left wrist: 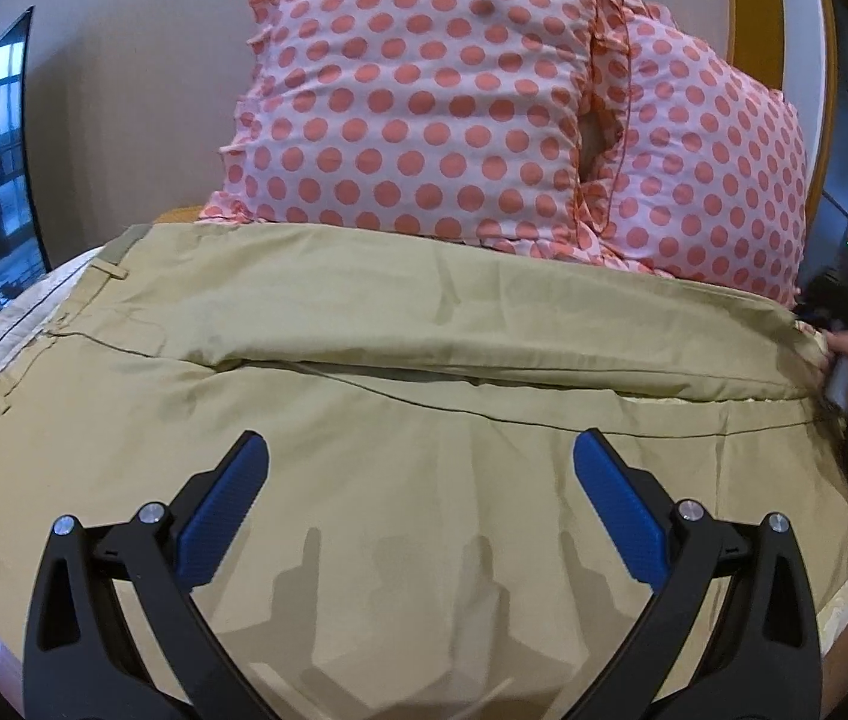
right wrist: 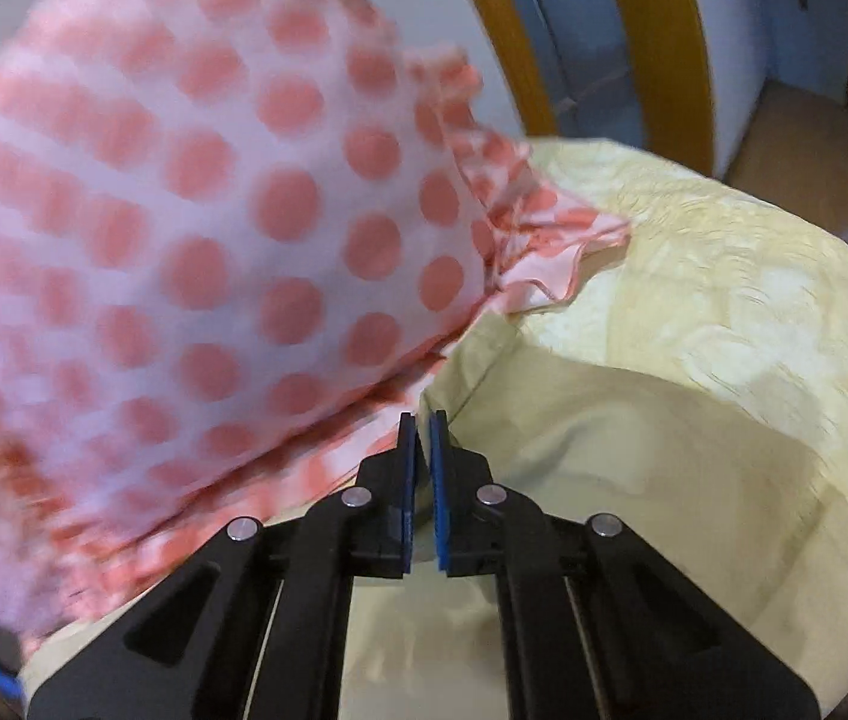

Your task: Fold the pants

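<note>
The khaki pants (left wrist: 364,330) lie spread across the bed, one leg doubled over the other, in front of two pink polka-dot pillows (left wrist: 424,102); no label or writing can be read on either. The left gripper (left wrist: 421,459) hovers over the near leg, jaws wide and holding nothing. The right gripper (right wrist: 422,420) is pinched on the pants' edge beside a motion-blurred pillow, and the fabric between its pads is mostly hidden.

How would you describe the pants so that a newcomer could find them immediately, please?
Start at the polka-dot pillows at the head of the bed. Spread flat just before them lie the pants: plain khaki with belt loops, unlike the dotted pillows and pale yellow bedspread.
</note>
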`<state>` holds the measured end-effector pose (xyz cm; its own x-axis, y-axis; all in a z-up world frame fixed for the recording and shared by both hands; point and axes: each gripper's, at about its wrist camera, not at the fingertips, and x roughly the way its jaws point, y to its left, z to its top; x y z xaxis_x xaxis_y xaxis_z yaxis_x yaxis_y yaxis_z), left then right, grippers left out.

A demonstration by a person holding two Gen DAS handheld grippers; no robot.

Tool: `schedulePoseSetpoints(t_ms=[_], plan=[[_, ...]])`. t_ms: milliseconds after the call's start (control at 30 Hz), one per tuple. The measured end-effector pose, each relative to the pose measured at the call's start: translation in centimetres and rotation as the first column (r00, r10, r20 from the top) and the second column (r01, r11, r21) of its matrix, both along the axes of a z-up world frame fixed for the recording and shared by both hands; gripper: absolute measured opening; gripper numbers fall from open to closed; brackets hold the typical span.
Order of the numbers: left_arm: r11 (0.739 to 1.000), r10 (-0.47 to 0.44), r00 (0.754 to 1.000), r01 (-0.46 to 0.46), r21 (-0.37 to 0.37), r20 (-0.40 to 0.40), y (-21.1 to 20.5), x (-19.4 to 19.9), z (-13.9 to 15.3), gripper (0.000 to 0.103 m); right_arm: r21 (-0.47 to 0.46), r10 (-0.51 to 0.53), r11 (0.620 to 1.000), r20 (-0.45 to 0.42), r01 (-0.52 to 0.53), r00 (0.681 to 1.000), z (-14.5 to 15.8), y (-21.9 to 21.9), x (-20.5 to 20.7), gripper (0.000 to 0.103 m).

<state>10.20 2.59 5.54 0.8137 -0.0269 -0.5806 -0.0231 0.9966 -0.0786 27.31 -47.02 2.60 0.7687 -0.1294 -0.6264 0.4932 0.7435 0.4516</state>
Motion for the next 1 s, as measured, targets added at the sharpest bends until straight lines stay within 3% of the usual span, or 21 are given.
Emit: schedulePoseSetpoints(t_ms=[167,233,400,467,533,567,633,700,767,800,900,1000], plan=[[1.000,0.028,0.999,-0.028,0.000,0.018,0.9,-1.2,0.5,0.101,0.063,0.053,0.996,0.172,-0.065,0.984,1.5,2.1,-12.4,0.005],[0.999,0.036,0.999,-0.036,-0.003,0.027,1.2,-1.6,0.9,0.101,0.096,0.029,0.994,0.167,-0.046,0.986,0.7,3.0,-16.7,0.003],[0.998,0.054,0.997,-0.054,0.008,0.054,1.6,-1.8,1.9,0.101,0.220,0.029,0.974,0.078,-0.045,0.997,-2.1,1.7,-19.3,0.005],[0.997,0.066,0.996,-0.068,0.024,0.055,1.7,-1.7,2.1,0.101,0.280,0.020,0.960,0.050,-0.033,0.999,-2.7,1.8,-19.6,0.015],[0.996,0.086,0.995,-0.087,0.033,0.055,2.0,-1.8,2.2,0.101,0.333,0.018,0.942,0.046,-0.033,0.999,-3.3,1.7,-19.1,0.052],[0.995,0.094,0.994,-0.095,0.031,0.055,2.2,-1.8,2.2,0.101,0.355,0.016,0.934,0.046,-0.032,0.999,-3.6,1.7,-19.2,0.058],[0.995,0.100,0.994,-0.101,0.024,0.044,2.5,-1.7,2.1,0.101,0.379,0.005,0.925,0.071,-0.032,0.997,-3.8,1.7,-19.0,0.058],[0.996,0.088,0.996,-0.088,-0.002,0.028,3.0,-1.2,2.1,0.101,0.372,-0.002,0.928,0.087,-0.030,0.996,-4.0,1.7,-18.2,0.053],[0.997,0.063,0.998,-0.062,-0.046,0.018,3.5,-0.6,2.1,0.101,0.375,-0.007,0.927,0.094,-0.029,0.996,-4.4,1.4,-17.6,0.026],[0.996,0.042,0.999,-0.041,-0.077,0.019,3.9,-0.2,2.1,0.101,0.387,0.011,0.920,0.119,-0.057,0.993,-4.8,1.2,-17.1,0.002],[0.980,-0.020,0.999,0.026,-0.197,0.032,5.7,1.2,2.6,0.101,0.360,-0.010,0.929,0.247,-0.083,0.969,-3.5,0.4,-18.9,0.001],[0.952,0.005,1.000,0.002,-0.305,0.022,8.3,3.8,3.5,0.101,0.299,-0.039,0.952,0.332,-0.066,0.942,-1.6,0.0,-21.2,0.001]])
